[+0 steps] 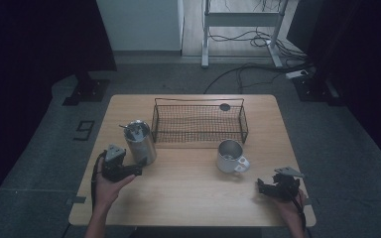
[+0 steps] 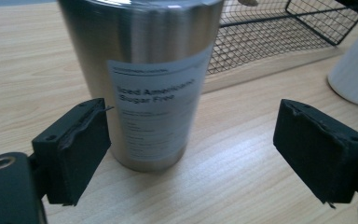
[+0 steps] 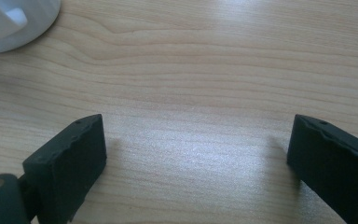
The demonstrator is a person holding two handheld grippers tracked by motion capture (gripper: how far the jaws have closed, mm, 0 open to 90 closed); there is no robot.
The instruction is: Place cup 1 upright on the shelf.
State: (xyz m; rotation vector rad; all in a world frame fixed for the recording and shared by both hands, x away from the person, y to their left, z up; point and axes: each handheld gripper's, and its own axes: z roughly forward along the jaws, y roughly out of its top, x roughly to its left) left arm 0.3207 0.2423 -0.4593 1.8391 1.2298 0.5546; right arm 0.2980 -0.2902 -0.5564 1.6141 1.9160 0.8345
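The steel tumbler (image 1: pixel 140 142) stands upright on the wooden table (image 1: pixel 188 198), at about ten o'clock from the table's middle, just beside the left end of the black wire basket (image 1: pixel 199 121). Something small rests in its open top, too blurred to name. In the left gripper view the tumbler (image 2: pixel 142 79) carries a white label reading "Iced Americano, Sugar Free".

The left gripper (image 1: pixel 137 170) sits at the tumbler's six o'clock with its jaws spread wide; the left gripper (image 2: pixel 193 149) frames the tumbler's base, which stands nearer one pad, neither pad touching it.

The white mug (image 1: pixel 230 156) stands at four o'clock from the table's middle, handle toward the person. The right gripper (image 1: pixel 261 186) hovers at the mug's four o'clock, well apart from it, jaws wide open over bare wood, the right gripper (image 3: pixel 196 158) holding nothing.
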